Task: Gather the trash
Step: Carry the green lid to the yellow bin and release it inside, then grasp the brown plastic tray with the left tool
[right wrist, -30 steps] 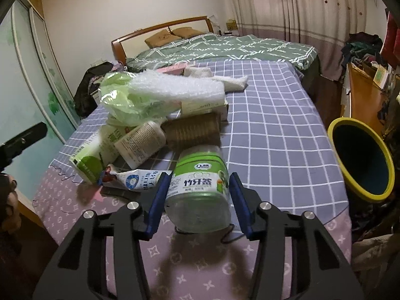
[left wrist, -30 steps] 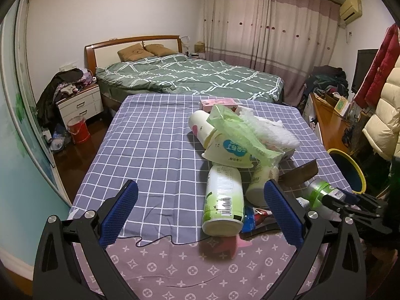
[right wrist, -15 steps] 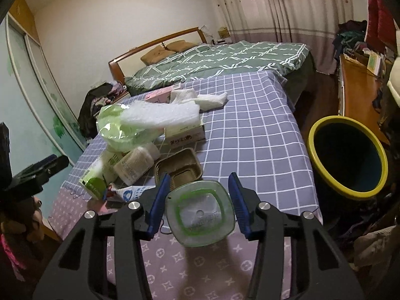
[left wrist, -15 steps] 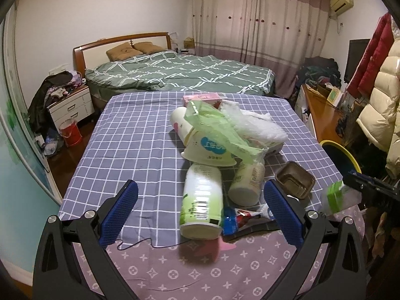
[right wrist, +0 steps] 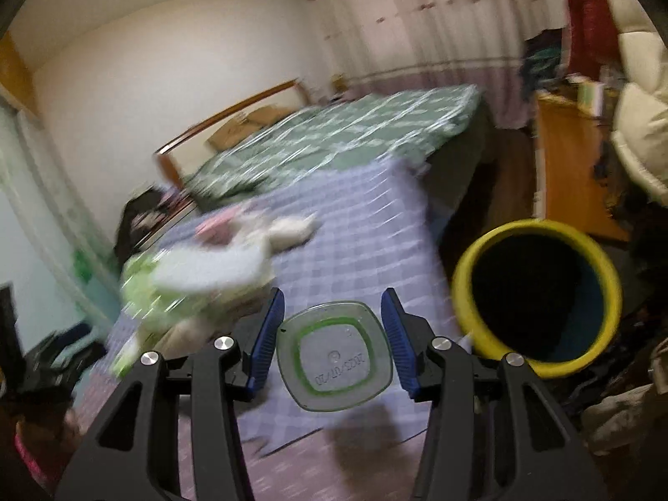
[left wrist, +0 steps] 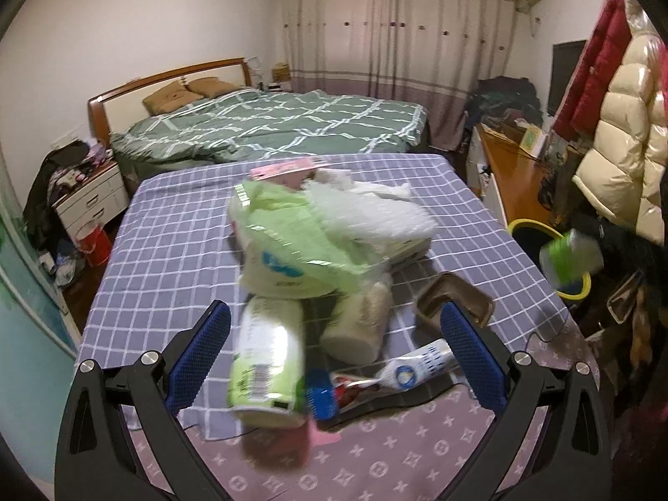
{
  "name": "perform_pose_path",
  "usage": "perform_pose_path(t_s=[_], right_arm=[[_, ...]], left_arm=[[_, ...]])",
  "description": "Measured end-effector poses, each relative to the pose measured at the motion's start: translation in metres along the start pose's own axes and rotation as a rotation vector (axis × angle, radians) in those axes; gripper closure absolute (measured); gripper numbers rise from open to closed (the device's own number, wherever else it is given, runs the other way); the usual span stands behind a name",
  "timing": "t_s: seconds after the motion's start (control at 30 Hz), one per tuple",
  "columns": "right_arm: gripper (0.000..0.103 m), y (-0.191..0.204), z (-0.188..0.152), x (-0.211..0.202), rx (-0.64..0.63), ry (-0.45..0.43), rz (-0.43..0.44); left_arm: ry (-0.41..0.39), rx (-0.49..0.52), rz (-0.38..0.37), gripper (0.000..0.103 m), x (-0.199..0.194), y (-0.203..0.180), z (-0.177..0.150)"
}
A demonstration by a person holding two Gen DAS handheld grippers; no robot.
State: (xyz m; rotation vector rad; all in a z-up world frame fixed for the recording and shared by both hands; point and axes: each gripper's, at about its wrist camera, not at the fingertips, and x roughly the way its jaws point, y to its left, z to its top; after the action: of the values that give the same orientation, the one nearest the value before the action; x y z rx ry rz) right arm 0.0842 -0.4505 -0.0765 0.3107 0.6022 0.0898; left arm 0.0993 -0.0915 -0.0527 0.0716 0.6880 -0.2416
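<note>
Trash pile (right wrist: 196,288) smeared by motion blur, bin (right wrist: 601,350) interior dark, contents hidden

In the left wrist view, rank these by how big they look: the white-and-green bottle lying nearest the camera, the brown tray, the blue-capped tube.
1. White-and-green bottle, though it lies nearest the camera, which inflates it.
2. Blue-capped tube and brown tray: they look about alike, so no ranking between them.

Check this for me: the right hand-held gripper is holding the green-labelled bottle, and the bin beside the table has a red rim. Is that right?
Not quite. The bin has a yellow rim, not red; the right wrist view shows this clearly. The rest holds: the right hand-held gripper is closed on the green-labelled bottle, seen bottom-on between its blue pads, and the bin does stand beside the table.
</note>
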Motion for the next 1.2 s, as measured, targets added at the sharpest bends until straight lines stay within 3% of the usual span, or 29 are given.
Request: perform_pose_path(t_s=[0.17,0.27,0.43,0.63,0.93,1.2], right_arm=[[0.057,-0.066,0.024,0.016,0.084,-0.035,-0.196],[0.057,-0.106,0.024,0.046,0.128,0.035,-0.283],[0.056,-0.148,0.009,0.087,0.179,0.143,-0.357],[0.05,-0.17,0.001,0.097,0.221,0.169,-0.369],[0.042,-0.16,0.0,0.076,0.221,0.138,-0.332],[0.039,-0.145,-0.004,0.063,0.212,0.126,-0.281]], left_arm=[[0.009,0.042,-0.06,0.004,0.016,-0.024,0.007],[0.027,0.073,-0.102,0.004,0.028,-0.04,0.011],[0.054,0.125,-0.154,0.004,0.047,-0.066,0.015],[0.083,0.163,-0.213,0.004,0.062,-0.087,0.015],[0.106,0.226,-0.275,0.004,0.083,-0.103,0.018],[0.18,0.298,-0.312,0.004,0.123,-0.116,0.019]])
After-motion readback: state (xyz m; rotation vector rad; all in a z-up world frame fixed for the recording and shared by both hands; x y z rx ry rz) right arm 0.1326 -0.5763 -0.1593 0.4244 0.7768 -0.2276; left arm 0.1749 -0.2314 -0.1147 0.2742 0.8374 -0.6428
